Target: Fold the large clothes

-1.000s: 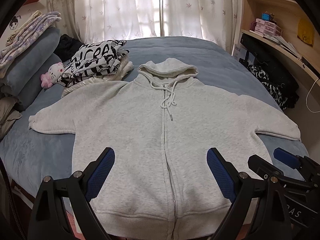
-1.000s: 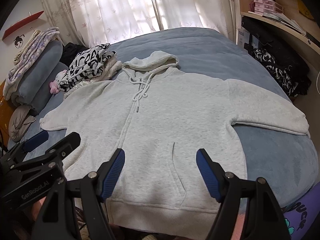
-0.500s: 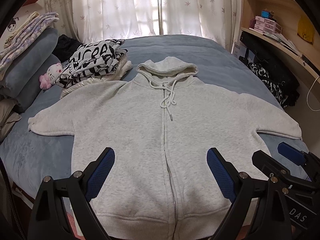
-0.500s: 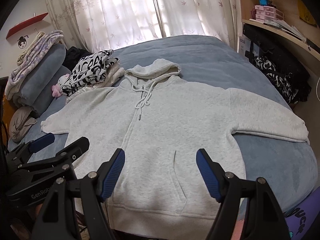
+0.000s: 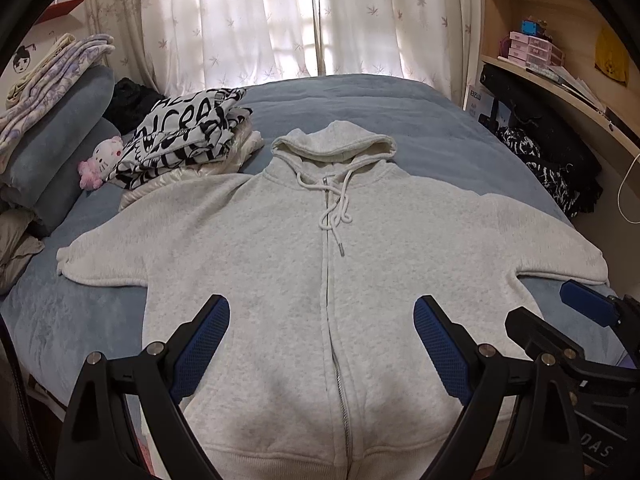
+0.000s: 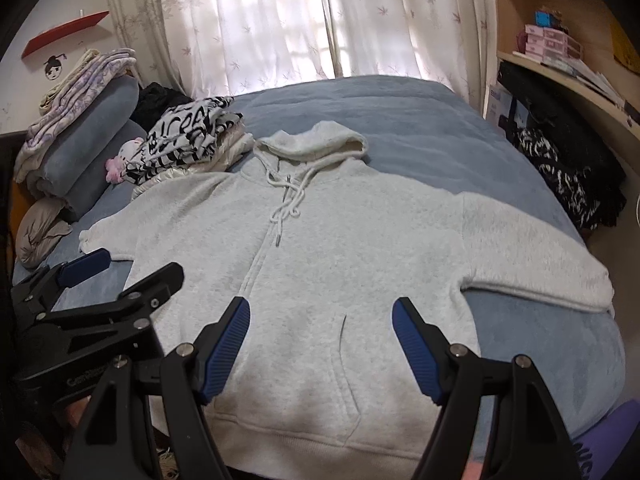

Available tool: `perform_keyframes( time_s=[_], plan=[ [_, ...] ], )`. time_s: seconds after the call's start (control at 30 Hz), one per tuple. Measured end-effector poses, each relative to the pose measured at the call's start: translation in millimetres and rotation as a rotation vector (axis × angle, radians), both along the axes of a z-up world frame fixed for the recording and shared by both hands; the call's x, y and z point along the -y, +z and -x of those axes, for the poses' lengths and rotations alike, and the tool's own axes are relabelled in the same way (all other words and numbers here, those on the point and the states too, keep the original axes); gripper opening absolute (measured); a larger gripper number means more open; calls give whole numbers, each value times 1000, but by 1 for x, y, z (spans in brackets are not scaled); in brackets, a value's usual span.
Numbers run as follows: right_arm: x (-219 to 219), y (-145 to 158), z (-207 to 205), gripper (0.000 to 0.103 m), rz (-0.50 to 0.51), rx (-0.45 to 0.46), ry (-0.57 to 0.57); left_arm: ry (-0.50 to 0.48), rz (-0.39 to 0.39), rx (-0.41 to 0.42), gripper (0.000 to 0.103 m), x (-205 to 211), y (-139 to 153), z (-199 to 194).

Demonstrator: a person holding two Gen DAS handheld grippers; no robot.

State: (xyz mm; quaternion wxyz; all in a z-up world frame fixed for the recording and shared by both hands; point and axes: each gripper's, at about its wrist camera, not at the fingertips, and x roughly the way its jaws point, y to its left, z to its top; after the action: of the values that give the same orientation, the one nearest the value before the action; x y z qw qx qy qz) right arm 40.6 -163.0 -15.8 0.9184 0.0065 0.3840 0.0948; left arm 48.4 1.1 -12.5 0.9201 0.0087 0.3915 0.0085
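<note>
Grey fleece hoodie [image 5: 280,264] flat on blue bed [image 5: 400,120], zipped, cords loose. Left gripper [image 5: 320,344] and right gripper [image 6: 320,344] spread, empty, above hem. Gripper lettering only partly legible.

Blue bed [image 5: 400,120]: grey zip hoodie [image 5: 280,260] flat, folded clothes pile [image 5: 188,136] + plush toy [image 5: 102,160] at left.

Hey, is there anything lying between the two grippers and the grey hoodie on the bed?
Nothing visible does. The grey hoodie lies flat and uncovered, and the left gripper and right gripper hover over its lower half with jaws open. The folded clothes pile sits off by one shoulder, touching only the sleeve edge.
</note>
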Motion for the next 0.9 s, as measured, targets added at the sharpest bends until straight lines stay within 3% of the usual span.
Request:
perform_keyframes(
  time_s=[0.2,0.57,0.77,0.9],
  plan=[
    [21,17,-15,74,-23,28,-8,-32,0,47,92,12,18,-17],
    [122,70,-42,74,26,159,-227,-99,74,223,92,32,74,-65],
    [179,92,-52,74,28,168,-304,-105,109,259,92,56,101,-98],
    [220,88,-64,74,-10,145,-353,-106,93,267,93,86,99,-125]
  ],
)
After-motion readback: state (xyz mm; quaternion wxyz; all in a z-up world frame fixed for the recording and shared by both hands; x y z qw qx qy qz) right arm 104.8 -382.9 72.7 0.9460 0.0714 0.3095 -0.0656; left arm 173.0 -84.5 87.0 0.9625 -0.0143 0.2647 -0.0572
